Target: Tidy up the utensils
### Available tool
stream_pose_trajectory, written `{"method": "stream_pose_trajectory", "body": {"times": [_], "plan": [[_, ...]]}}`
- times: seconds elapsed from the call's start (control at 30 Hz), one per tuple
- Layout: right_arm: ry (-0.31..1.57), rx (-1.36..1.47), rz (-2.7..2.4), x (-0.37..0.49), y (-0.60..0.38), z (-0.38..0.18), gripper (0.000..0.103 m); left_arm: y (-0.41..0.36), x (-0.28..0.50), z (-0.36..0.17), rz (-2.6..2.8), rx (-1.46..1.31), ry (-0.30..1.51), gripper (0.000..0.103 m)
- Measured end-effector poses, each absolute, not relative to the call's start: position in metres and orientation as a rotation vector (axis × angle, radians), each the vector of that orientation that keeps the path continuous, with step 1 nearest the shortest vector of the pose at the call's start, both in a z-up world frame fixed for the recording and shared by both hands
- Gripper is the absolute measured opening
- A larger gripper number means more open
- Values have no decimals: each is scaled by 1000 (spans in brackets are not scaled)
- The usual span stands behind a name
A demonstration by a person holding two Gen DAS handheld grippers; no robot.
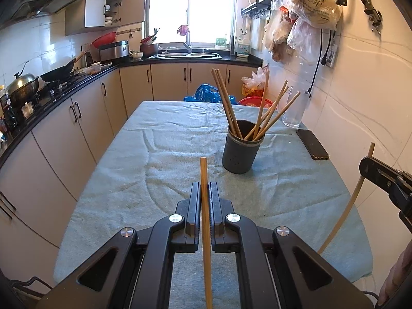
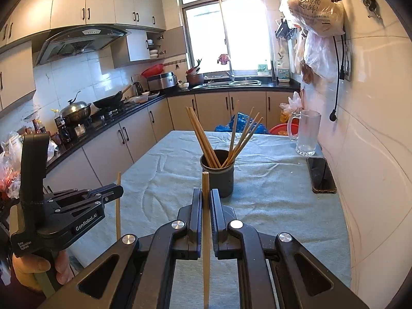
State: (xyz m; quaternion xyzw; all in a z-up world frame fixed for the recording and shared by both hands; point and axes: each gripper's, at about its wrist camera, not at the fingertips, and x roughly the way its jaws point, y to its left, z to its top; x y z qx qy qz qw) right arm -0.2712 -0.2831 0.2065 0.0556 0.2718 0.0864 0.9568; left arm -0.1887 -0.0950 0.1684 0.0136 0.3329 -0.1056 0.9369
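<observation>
Left gripper: closed on one chopstick, held before the cup, above the cloth.
Right gripper: closed on a second chopstick, also short of the cup.
Cup: dark, upright, already bristling with leaning chopsticks.
Handling: judged light, stiff, smooth; prone to pivot.
Grip point: mid-shaft is favoured, the tip left free to enter the cup.

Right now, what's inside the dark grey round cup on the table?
The dark grey round cup holds several wooden chopsticks standing on end, leaning against its rim and fanning left and right. Their lower ends and the cup's bottom are hidden by its wall.
</observation>
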Motion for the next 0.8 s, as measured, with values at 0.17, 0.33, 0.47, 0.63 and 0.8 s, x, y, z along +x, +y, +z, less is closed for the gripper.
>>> {"method": "stream_pose_trajectory", "body": {"times": [0.17,0.33,0.47,0.63,0.8], "plan": [[545,106,173,-272,-281,209,7,-92,-191,172,-220,22,670,5],[538,98,177,-273,-280,211,7,-92,-194,175,-224,15,658,5],[536,91,178,-273,-279,211,7,-91,-195,177,-230,10,652,5],[524,91,183,-274,-279,214,7,-91,-200,183,-230,16,627,5],[523,87,184,-273,-278,215,7,-94,-203,186,-233,31,609,5]]}}
